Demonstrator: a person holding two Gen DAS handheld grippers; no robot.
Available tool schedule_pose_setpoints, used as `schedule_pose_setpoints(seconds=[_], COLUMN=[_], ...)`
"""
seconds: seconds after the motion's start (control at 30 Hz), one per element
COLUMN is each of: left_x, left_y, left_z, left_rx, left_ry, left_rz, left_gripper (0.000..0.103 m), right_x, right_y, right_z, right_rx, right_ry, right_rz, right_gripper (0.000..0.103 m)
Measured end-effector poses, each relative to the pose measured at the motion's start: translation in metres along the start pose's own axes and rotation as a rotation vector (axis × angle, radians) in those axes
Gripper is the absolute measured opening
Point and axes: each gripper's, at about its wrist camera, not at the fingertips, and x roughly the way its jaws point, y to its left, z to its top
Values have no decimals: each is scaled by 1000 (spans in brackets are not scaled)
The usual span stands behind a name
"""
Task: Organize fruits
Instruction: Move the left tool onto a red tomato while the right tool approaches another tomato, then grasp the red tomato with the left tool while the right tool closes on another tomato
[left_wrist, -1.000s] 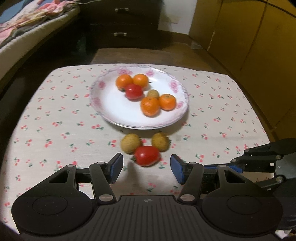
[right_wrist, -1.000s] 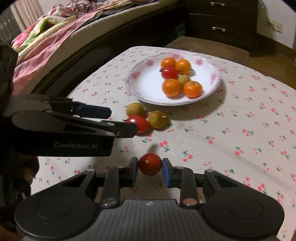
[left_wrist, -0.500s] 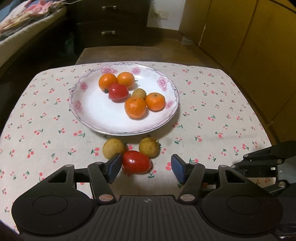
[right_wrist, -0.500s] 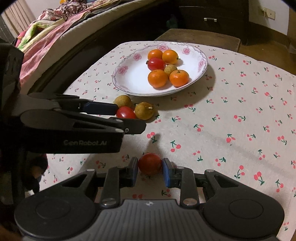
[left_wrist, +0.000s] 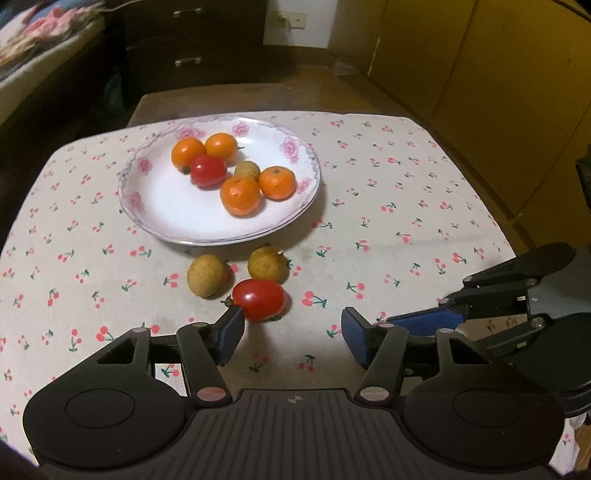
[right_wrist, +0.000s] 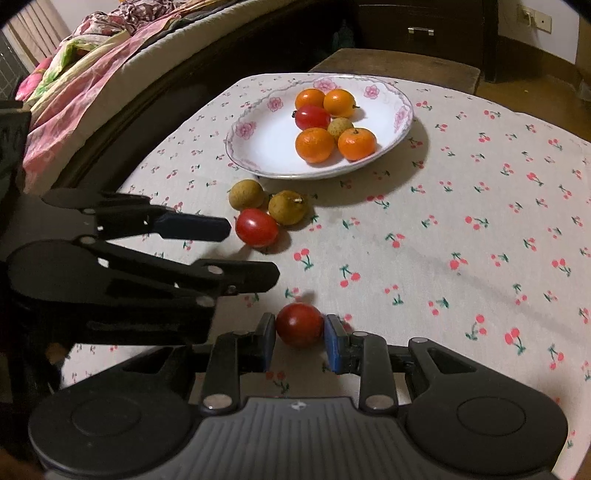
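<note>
A white floral plate (left_wrist: 162, 221) (right_wrist: 258, 147) holds several oranges, a red tomato (left_wrist: 208, 170) and a small brown fruit. On the cloth in front of it lie two brown fruits (left_wrist: 208, 276) (left_wrist: 267, 264) and a red tomato (left_wrist: 259, 299) (right_wrist: 256, 227). My left gripper (left_wrist: 291, 334) is open, its left finger touching that tomato. It shows from the side in the right wrist view (right_wrist: 240, 251). My right gripper (right_wrist: 300, 341) is shut on a dark red tomato (right_wrist: 300, 325), low over the cloth.
The table has a cherry-print cloth (left_wrist: 388, 206). A bed with pink bedding (right_wrist: 74, 85) lies to the left, a dark drawer chest (left_wrist: 192, 44) behind, and yellow cabinets (left_wrist: 480, 74) to the right. The right gripper's side (left_wrist: 517, 295) shows at the table's right edge.
The left gripper has shifted right and back a little, so the loose tomato sits at its left finger. The right gripper, still holding its tomato, has moved left, nearer the left gripper.
</note>
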Motion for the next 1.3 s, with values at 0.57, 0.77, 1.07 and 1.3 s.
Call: schedule_pose_setpoints(seconds=[0.57, 0.77, 1.07, 1.3], left_x=[13, 2, 7, 28], left_y=[-2, -1, -7, -4], left_z=[9, -1, 15, 14], left_rx=[99, 36, 161, 248], left_ry=[15, 37, 19, 79], left_rz=[22, -2, 11, 28], left_gripper=[70, 67, 71, 64], right_x=[0, -1, -6, -4], right_y=[-3, 2, 0, 0], right_z=[-1, -2, -7, -4], right_rx=[16, -5, -4, 4], right_ry=[3, 16, 17, 20], right_rz=[15, 15, 10, 24], right_gripper=[36, 36, 36, 36])
